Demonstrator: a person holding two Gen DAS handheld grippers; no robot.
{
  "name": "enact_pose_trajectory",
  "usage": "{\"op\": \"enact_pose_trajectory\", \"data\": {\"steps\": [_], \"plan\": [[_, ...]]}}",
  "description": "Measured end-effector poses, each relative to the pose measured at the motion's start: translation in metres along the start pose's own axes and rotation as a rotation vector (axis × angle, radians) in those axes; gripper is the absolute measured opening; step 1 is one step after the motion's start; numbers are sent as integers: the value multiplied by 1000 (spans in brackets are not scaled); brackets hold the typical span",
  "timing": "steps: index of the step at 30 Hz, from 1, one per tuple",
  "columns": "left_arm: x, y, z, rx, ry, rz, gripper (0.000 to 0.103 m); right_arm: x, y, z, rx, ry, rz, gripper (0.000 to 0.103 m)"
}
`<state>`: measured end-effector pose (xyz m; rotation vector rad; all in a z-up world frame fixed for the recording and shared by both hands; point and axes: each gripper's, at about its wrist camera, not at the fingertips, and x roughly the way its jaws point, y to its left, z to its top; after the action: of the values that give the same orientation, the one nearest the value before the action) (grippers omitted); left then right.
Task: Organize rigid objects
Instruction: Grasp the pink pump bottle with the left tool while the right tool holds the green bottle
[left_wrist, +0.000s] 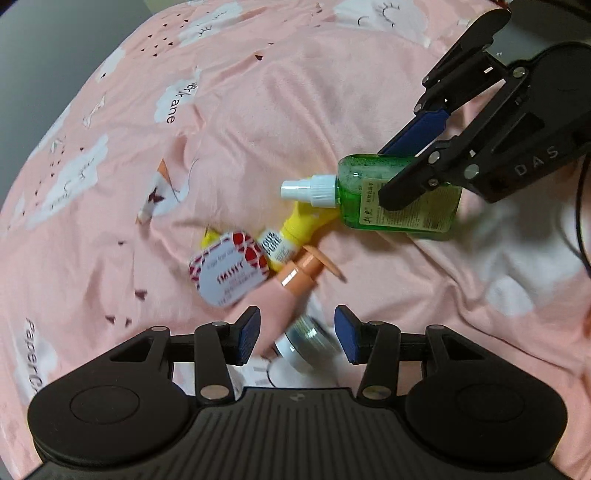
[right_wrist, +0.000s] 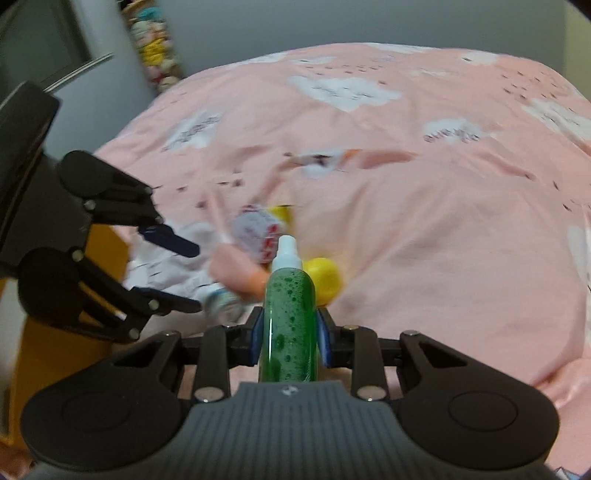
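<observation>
Five rigid items in view on the pink cloud-print bedsheet (left_wrist: 332, 92), four of them in one loose cluster.

Right gripper (right_wrist: 289, 338): jaws narrow, both blue pads pressed on the flanks of the green spray bottle (right_wrist: 290, 321). Bottle runs along the fingers, white spray cap pointing away from the camera. Liquid inside is foamy with bubbles. In the left wrist view the same green bottle sits at right, clamped across its labelled body, cap toward the cluster; whether its base is clear of the sheet I cannot tell.

Left gripper (left_wrist: 295, 338): jaws partly open, nothing pinched. It hangs above the cluster. Between the pads, but not touched by them, lie the body of the pink pump bottle (left_wrist: 284, 299) and a silver round tin (left_wrist: 308, 341). Blur is heavy here.

Cluster layout, left wrist view:
- red-and-white rectangular tin (left_wrist: 229, 271), leftmost, lying flat and tilted, touching the pink pump bottle.
- yellow bottle (left_wrist: 295, 229) behind it, its top end running under the green bottle's spray cap.
- pink pump bottle on its side, orange pump head toward the yellow bottle.
- silver tin nearest the camera, partly under the pink bottle.

Right wrist view also shows a grey wall and an orange-yellow piece of furniture (right_wrist: 55, 343) at the bed edge.
</observation>
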<state>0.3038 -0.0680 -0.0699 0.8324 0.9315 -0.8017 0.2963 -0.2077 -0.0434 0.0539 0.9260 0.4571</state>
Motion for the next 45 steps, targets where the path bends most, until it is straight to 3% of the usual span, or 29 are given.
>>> {"op": "enact_pose_trajectory", "data": {"steps": [8,14,20,22,27,33,38,45], "plan": [[39,1,11,76,92,49,57,31,-8,-5,74,-2,40,29],[58,0,15,123,125,56,67,45,-17,-9,117,16,101,30],[73,-6,17,189,183,91,69,53,-16,3,68,22,109,31],[79,-5,18,175,199,106,59,56,-15,5,65,29,114,31],[89,-9,16,184,208,145,55,57,-22,2,92,38,129,31],[66,1,5,85,176,114,50,56,-24,1,106,39,141,31],[39,11,-2,-35,117,66,48,50,-20,-1,103,31,139,29],[-8,18,-13,-180,11,56,48,27,-12,-2,110,-1,148,29]]}}
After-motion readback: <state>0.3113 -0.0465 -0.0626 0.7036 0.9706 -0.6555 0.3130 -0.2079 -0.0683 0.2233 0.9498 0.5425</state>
